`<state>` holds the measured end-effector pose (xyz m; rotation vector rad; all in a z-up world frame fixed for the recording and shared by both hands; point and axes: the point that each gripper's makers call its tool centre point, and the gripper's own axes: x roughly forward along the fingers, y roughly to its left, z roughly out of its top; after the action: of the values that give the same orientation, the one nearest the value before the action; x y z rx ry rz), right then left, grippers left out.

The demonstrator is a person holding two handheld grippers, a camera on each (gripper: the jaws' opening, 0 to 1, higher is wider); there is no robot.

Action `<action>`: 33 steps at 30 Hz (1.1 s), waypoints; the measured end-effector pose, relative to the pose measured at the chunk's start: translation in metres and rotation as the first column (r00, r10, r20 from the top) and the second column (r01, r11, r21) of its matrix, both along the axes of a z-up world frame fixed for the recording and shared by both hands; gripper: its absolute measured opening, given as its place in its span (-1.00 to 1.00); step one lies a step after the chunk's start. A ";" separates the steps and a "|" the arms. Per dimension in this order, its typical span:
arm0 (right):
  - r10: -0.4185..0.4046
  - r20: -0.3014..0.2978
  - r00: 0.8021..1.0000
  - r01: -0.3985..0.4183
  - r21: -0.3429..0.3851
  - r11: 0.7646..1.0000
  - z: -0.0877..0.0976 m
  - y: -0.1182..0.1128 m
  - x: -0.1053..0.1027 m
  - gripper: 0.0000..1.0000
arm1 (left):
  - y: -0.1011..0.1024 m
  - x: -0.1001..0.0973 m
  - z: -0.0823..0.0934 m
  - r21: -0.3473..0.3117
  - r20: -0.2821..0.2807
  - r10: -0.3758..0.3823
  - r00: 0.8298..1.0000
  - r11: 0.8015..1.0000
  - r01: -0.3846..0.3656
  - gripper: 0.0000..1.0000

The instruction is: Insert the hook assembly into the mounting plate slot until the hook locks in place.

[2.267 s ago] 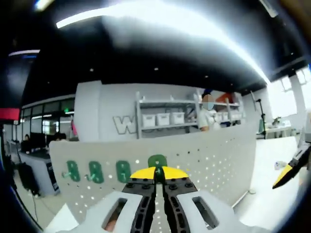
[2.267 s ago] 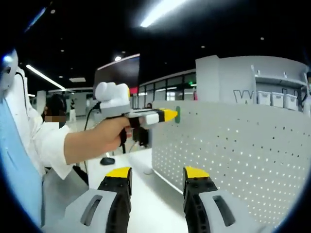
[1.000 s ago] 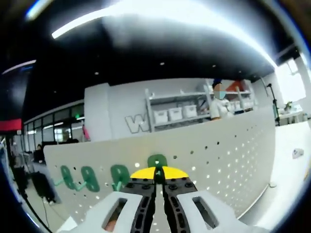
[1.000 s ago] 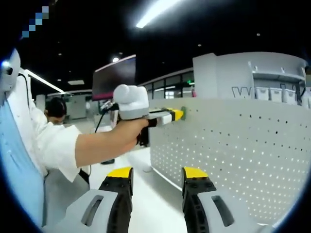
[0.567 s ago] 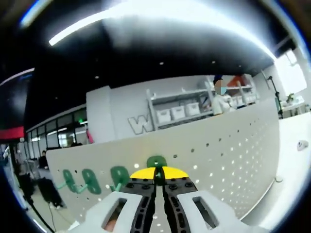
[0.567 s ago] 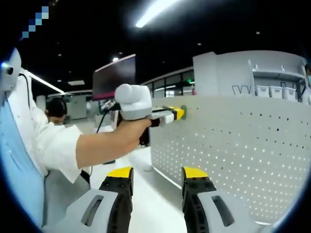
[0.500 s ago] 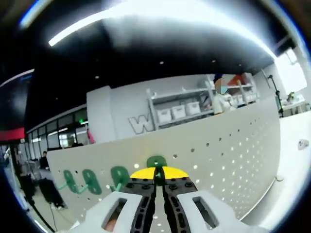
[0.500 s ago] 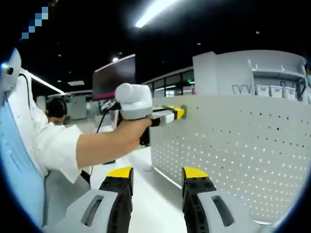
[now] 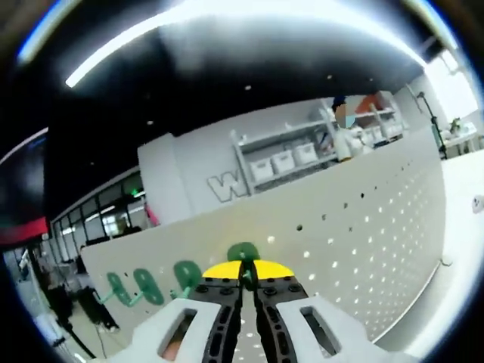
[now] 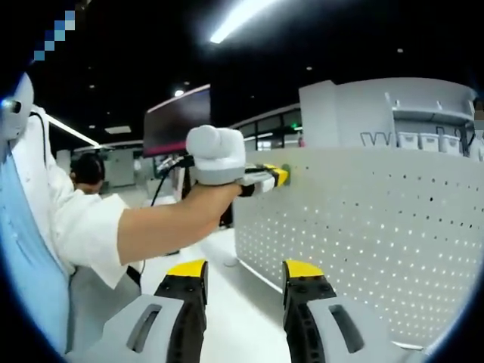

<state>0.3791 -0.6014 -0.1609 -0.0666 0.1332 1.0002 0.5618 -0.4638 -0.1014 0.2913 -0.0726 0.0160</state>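
At the panel's top edge: green hook (image 9: pixel 243 252) against the white mounting plate (image 9: pixel 355 227).
Left gripper (image 9: pixel 243 274): jaws clamped together on the hook.
Right gripper (image 10: pixel 246 271): jaws spread wide, nothing between them, near the plate.
Other hooks (image 9: pixel 165 278): seated along the plate's top.

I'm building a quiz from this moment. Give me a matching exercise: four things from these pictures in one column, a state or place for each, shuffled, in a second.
Things:
1. left gripper
2. right gripper
3. held green hook
4. three other green hooks

States or places:
A. jaws apart, holding nothing
B. at the pegboard, between yellow-tipped jaws
C. jaws closed on a hook
D. already on the pegboard, in a row

Pairs: 1-C, 2-A, 3-B, 4-D
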 end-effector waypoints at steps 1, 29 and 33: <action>-0.001 0.000 1.000 0.001 -0.001 1.000 0.000 0.000 0.000 -0.23 | 0.000 0.000 0.000 -0.006 -0.001 0.000 1.000 1.000 0.000 -0.91; -0.007 0.023 1.000 0.007 -0.014 1.000 0.005 0.004 -0.004 -0.23 | 0.003 -0.033 -0.004 -0.205 -0.023 -0.183 0.983 0.963 0.175 -0.60; -0.001 0.031 1.000 0.001 -0.014 1.000 0.008 0.007 -0.005 -0.23 | 0.011 -0.048 -0.002 -0.212 -0.026 -0.197 0.980 0.959 0.187 -0.53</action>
<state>0.3739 -0.5945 -0.1534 -0.0952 0.1119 0.9968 0.5137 -0.4532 -0.1034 0.0738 -0.0520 -0.1754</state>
